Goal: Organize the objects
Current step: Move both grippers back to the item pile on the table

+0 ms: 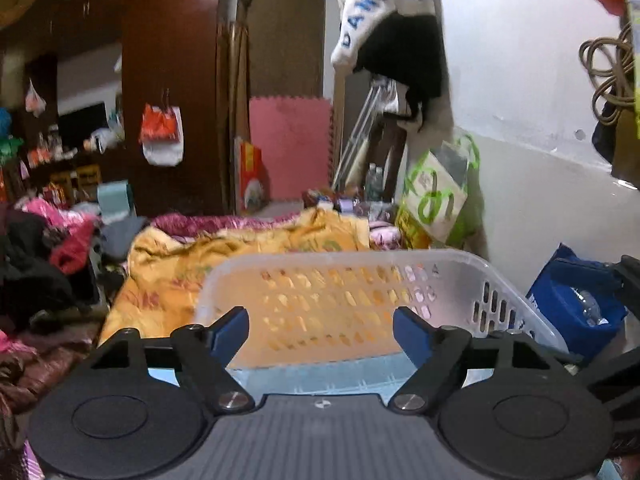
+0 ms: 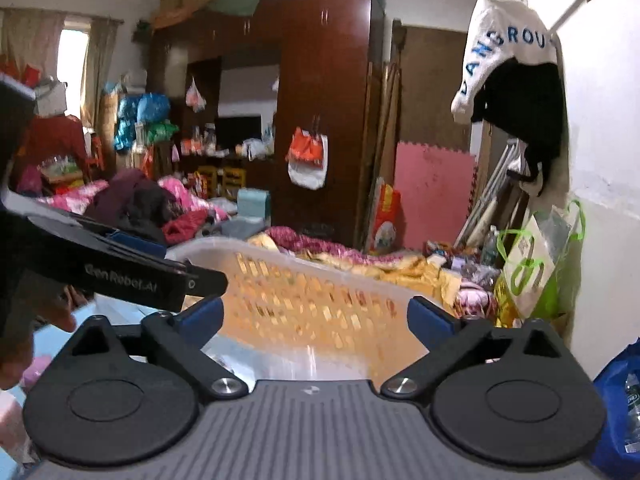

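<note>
A translucent white plastic laundry basket [image 1: 460, 276] with slotted walls stands right in front of both grippers; it also shows in the right wrist view [image 2: 280, 256]. It looks empty inside. My left gripper [image 1: 321, 332] is open and empty, its blue pads at the basket's near side. My right gripper [image 2: 316, 318] is open and empty, also at the basket's near rim. The left gripper's black body [image 2: 120, 276] reaches in from the left of the right wrist view, over the basket's left corner.
A yellow patterned blanket [image 1: 192, 264] lies behind the basket. A clothes pile [image 1: 48, 248] is at the left. A blue bag [image 1: 576, 304] and a green-white bag [image 1: 440, 196] stand by the white wall at right. A dark wardrobe [image 2: 328, 100] stands behind.
</note>
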### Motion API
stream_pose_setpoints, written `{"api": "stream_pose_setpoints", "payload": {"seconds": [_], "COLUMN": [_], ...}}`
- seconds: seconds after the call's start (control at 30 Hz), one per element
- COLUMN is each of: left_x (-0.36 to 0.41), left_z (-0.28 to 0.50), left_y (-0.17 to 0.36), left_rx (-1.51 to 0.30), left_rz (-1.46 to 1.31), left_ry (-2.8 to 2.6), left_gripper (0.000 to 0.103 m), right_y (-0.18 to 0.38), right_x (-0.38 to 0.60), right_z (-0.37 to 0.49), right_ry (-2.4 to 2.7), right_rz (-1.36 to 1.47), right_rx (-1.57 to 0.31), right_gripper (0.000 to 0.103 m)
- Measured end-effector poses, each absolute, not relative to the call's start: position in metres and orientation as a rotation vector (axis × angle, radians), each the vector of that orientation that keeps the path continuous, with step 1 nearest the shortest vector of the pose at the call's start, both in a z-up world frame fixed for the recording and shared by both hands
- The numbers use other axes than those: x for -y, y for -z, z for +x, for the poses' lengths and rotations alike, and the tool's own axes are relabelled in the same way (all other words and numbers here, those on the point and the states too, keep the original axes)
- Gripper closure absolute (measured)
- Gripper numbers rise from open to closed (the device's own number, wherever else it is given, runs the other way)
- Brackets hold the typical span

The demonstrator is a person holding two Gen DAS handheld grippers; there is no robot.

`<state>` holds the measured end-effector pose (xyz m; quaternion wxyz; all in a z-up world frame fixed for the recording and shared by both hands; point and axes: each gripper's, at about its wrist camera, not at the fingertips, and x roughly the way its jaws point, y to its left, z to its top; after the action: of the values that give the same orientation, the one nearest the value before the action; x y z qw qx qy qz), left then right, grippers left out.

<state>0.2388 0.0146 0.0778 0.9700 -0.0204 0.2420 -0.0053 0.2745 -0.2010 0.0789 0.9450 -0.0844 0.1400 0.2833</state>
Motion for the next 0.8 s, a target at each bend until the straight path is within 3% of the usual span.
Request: {"api": "stream_pose_setpoints", "payload": {"seconds": [0.2,0.43,0.8], "left_x": [-0.030,-0.044,-0.052], "left_z": [0.153,0.047,0.023], "left_y": [-0.085,-0.037,0.006], "left_rx": [-0.379,-0.251,-0.258], "left_rz": [-0.024,0.033,-0.033], "left_ry": [0.086,0.075,0.095], "left_gripper": [0.021,0.016,0.016], "right_y": [-0.070,-0.005,0.035], "right_x": [0.236,0.281,0.274], "right_z": [0.221,0.178,0.166], "right_ry": [-0.613,-0.595,-0.595], "right_rz": [-0.143,-0.008,0.023], "right_rx": [-0.233,-0.269,-0.344], "right_gripper": [0.000,0.000,0.000]}}
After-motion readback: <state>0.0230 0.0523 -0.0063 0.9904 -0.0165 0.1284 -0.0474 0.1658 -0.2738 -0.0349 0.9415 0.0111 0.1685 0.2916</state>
